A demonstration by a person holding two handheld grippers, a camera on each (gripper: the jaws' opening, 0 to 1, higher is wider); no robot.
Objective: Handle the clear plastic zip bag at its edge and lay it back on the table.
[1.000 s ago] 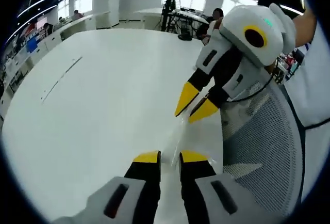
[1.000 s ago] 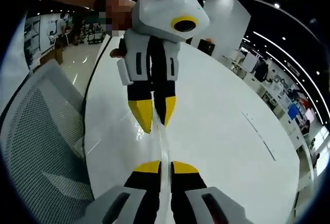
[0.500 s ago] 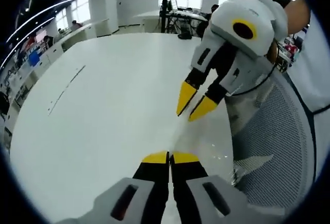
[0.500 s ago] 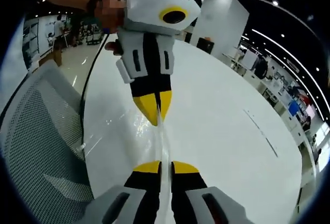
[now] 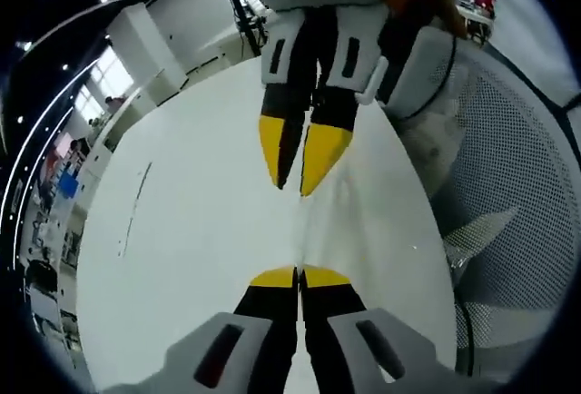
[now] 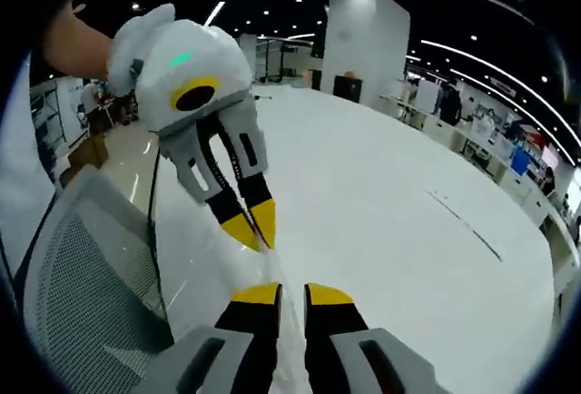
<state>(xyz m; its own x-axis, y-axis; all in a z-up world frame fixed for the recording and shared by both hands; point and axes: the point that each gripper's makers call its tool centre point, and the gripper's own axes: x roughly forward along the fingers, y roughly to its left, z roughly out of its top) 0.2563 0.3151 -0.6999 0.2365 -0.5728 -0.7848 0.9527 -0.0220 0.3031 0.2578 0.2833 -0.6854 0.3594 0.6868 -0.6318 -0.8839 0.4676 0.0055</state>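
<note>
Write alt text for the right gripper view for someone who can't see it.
The right gripper pinches the clear zip bag edge over a white table; the left gripper, jaws closed, grips the same edge beside a mesh chair.

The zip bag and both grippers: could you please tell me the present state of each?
Clear plastic zip bag: stretched edge-on between the two grippers, above the white table.
Left gripper: shut on the bag's edge.
Right gripper: jaws slightly apart in its own view, with the bag's edge between them; the grip itself is unclear.
</note>
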